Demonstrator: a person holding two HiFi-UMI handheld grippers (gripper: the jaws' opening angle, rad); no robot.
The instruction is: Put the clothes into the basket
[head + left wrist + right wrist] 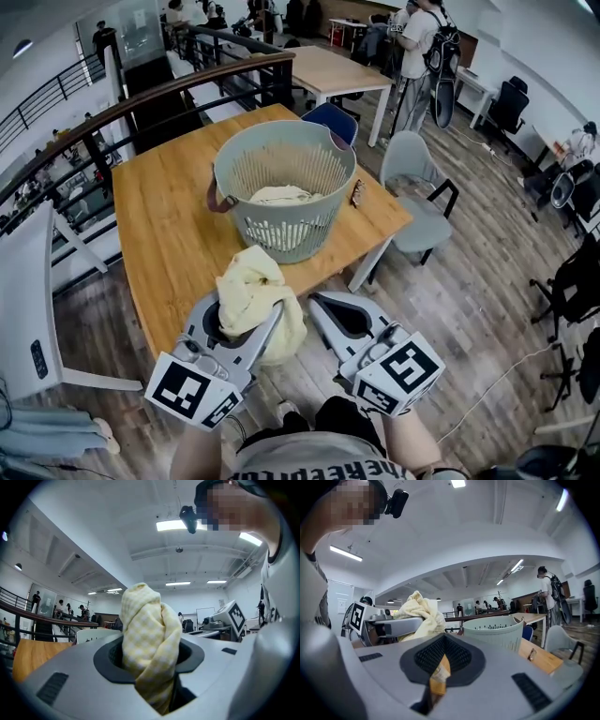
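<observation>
A pale green laundry basket (230, 155) stands on the wooden table (159, 225) with a cream garment (281, 195) lying inside it. My left gripper (246, 307) is shut on a bunched yellow checked cloth (248, 286), held just off the table's near edge, short of the basket. In the left gripper view the cloth (150, 630) rises out from between the jaws (151, 660). My right gripper (322, 305) is beside it on the right, jaws together and holding nothing. The right gripper view (440, 660) shows the basket (494, 630) ahead and the yellow cloth (419, 611) to its left.
A small brown clip (357, 193) lies on the table right of the basket. A grey chair (417, 187) and a blue chair (330, 120) stand at the table's far side. A railing (112, 112) runs along the left, and a white panel (28, 300) is at near left. People stand at the back.
</observation>
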